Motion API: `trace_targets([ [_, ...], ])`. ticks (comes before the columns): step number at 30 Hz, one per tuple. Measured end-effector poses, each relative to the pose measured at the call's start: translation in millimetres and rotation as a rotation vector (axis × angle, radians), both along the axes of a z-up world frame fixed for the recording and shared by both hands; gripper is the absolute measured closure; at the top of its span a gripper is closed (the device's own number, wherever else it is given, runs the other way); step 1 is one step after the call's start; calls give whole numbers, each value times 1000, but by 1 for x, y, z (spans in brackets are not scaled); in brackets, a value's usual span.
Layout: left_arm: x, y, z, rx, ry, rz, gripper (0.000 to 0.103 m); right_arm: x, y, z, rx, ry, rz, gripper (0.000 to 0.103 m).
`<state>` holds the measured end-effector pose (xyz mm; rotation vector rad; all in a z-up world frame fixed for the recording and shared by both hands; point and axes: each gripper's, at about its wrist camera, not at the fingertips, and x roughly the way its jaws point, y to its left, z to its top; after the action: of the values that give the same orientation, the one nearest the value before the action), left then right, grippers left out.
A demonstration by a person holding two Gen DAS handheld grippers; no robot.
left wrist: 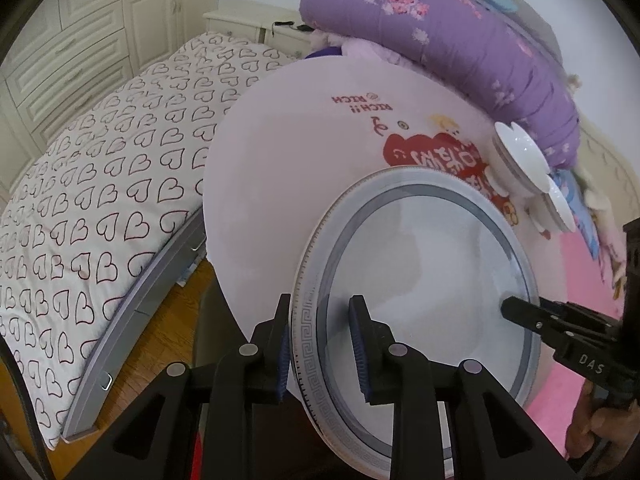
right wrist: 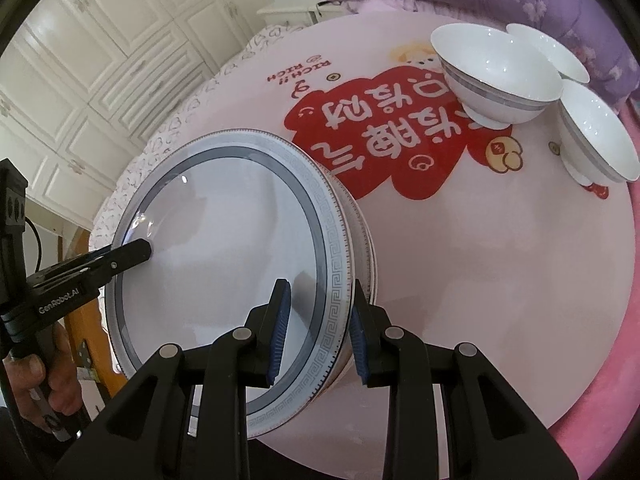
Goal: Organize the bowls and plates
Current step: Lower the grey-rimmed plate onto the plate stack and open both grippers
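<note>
Pink round table [right wrist: 500, 280] carries plates [right wrist: 224, 272] beside heart-patterned bed [left wrist: 88, 208].

Both grippers' fingers [right wrist: 280, 320] clamp the plate [right wrist: 224, 264] rim (three bowls [right wrist: 496, 76] stand beyond).

Black plastic tongs [left wrist: 322, 348], blue ribbed pads [right wrist: 278, 340], round silver screws

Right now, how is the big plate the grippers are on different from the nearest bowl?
The plate is wide and flat with a Greek-key border; the bowl is deep, footed, with a plain grey band. Both grippers straddle the plate's rim; the bowl stands free. Both are white and sit on the pink table.
</note>
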<state>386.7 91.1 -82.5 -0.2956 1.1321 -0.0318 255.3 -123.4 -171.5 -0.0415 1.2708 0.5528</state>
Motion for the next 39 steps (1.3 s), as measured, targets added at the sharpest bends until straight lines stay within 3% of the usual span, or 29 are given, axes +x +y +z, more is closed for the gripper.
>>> trace_targets([
  [6, 3, 3, -17, -17, 34, 5, 78, -3, 4, 1, -41, -21, 14, 74],
  [13, 7, 6, -23, -24, 18, 0, 78, -6, 11, 3, -101, -60, 29, 72],
  [23, 4, -3, -27, 22, -12, -21, 76, -7, 20, 3, -181, -122, 47, 68],
  [25, 4, -6, -28, 43, -16, -27, 79, -7, 21, 3, -204, -134, 49, 63],
  [33, 5, -8, -31, 48, -13, -37, 78, -5, 19, 2, -187, -125, 52, 58],
  [36, 5, -8, -31, 48, -9, -47, 70, -4, 19, 1, -159, -115, 48, 46],
  [39, 5, -10, -30, 61, -11, -54, 35, -3, 17, 1, -113, -108, 37, 27],
])
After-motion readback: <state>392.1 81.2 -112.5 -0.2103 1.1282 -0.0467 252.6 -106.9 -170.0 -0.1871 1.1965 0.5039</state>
